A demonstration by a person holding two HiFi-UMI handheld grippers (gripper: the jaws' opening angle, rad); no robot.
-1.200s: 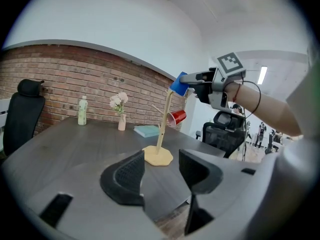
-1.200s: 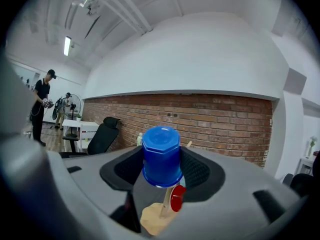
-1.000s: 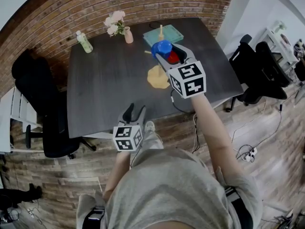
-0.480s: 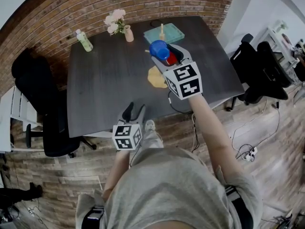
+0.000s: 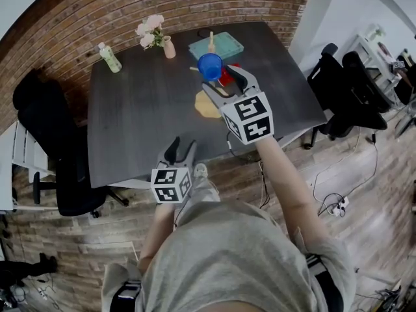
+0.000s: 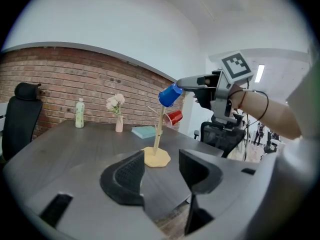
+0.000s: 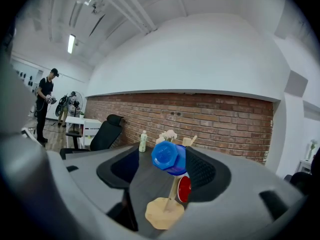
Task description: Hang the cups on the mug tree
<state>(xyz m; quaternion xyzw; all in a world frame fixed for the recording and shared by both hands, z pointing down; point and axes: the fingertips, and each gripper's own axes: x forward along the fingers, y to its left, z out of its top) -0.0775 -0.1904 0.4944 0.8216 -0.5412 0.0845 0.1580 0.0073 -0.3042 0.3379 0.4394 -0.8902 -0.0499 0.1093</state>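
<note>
A wooden mug tree (image 5: pixel 207 104) stands on the dark table (image 5: pixel 130 116). A blue cup (image 5: pixel 210 65) sits tilted on its top peg, and a red cup (image 5: pixel 227 78) hangs on a lower peg. My right gripper (image 5: pixel 220 77) reaches around the blue cup (image 7: pixel 168 158). Its jaws are opening, with a gap on the left side and the right pad close beside the cup. The red cup (image 7: pixel 183 188) and the base (image 7: pixel 163 212) show below. My left gripper (image 5: pixel 181 149) hangs open and empty at the table's near edge, facing the mug tree (image 6: pixel 157 136).
A green bottle (image 5: pixel 108 57), a vase of flowers (image 5: pixel 156 36) and a teal book (image 5: pixel 216 46) stand along the far side. Black office chairs (image 5: pixel 45 135) (image 5: pixel 351 90) flank the table. A person (image 7: pixel 45 104) stands far off.
The right gripper's jaws have spread apart around the blue cup, and it has drawn back slightly toward me. The left gripper has stayed where it was.
</note>
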